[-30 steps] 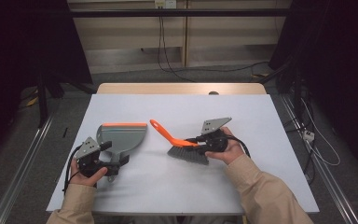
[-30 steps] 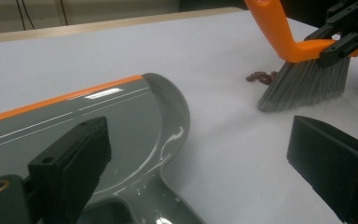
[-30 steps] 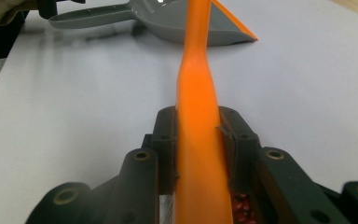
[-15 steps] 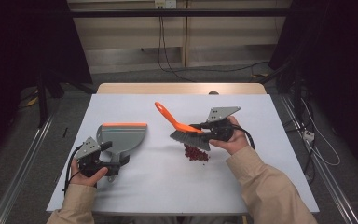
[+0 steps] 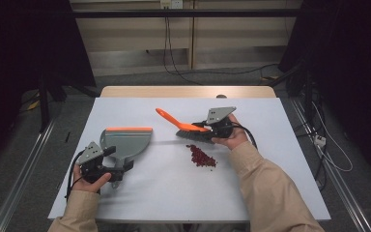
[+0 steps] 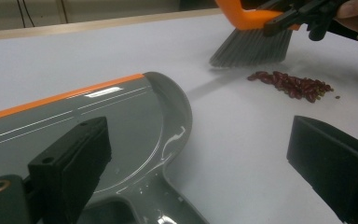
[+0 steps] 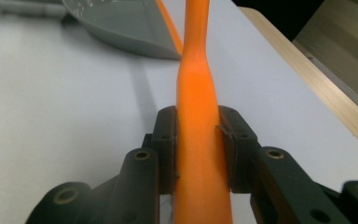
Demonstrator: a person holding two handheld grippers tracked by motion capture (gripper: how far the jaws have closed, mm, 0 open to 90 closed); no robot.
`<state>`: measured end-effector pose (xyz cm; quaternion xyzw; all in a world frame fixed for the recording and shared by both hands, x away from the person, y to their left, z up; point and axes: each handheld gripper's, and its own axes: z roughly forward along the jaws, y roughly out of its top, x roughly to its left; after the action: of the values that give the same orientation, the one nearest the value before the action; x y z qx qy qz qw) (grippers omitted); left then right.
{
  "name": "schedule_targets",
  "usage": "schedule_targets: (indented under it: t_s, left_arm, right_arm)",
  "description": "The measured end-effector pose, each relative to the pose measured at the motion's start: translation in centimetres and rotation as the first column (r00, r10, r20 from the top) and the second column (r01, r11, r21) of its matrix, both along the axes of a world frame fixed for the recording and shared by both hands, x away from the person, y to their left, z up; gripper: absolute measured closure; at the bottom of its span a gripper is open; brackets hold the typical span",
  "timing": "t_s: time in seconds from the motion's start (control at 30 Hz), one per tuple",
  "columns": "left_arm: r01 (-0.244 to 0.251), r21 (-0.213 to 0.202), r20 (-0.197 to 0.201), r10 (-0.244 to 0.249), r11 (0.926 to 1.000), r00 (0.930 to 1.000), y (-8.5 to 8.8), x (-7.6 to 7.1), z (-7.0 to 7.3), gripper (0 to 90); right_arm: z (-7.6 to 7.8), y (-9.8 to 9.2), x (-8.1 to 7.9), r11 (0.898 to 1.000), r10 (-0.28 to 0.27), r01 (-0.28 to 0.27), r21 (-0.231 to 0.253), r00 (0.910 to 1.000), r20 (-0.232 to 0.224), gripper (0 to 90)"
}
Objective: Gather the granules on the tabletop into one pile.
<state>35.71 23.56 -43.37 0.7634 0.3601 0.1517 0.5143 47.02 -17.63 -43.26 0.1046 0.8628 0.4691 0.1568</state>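
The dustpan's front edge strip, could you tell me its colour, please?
Orange, on the grey dustpan; clearest in the high view.

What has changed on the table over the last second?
The right tongs, shut on the brush, carried it away from the dustpan toward the far right, uncovering the red beans that it hid. The dustpan and the left tongs at its handle stayed put.

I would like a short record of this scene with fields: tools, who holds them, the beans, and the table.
brush: orange handle, grey bristles, raised beside the beans
right gripper: shut on the brush handle
dustpan: grey, orange lip, flat on the table
left gripper: at the dustpan handle; grip unclear
beans: small red pile, between the tools
table: white
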Motion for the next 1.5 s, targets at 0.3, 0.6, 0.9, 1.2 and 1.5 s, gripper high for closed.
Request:
schedule_targets:
  t_s: [0.3,0.6,0.9,1.2,1.5]
  left_arm:
    - [-0.002,-0.002,-0.001,0.002,1.0,1.0,-0.1,0.0,0.0,5.9]
    - [-0.003,0.0,0.001,0.003,1.0,1.0,0.0,0.0,0.0,5.9]
    - [-0.005,-0.005,0.002,0.005,1.0,1.0,0.0,-0.1,0.1,5.9]
    - [-0.003,0.0,0.005,0.003,1.0,1.0,-0.1,-0.1,0.1,5.9]
    - [-0.003,0.0,0.006,0.003,1.0,1.0,-0.1,-0.1,0.1,5.9]
  right_arm:
    - [0.1,0.1,-0.6,0.993,0.106,-0.106,-0.045,0.9942,0.014,71.0]
    - [0.4,-0.5,-1.4,0.988,0.135,-0.135,-0.071,0.9908,-0.005,71.0]
    - [0.6,-1.9,-2.4,0.989,0.121,-0.122,-0.081,0.9925,-0.017,71.0]
    - [0.6,-3.4,-3.7,0.995,0.083,-0.084,-0.06,0.9962,-0.026,71.0]
    - [1.0,-4.3,-4.7,0.996,0.057,-0.058,-0.064,0.998,-0.028,71.0]
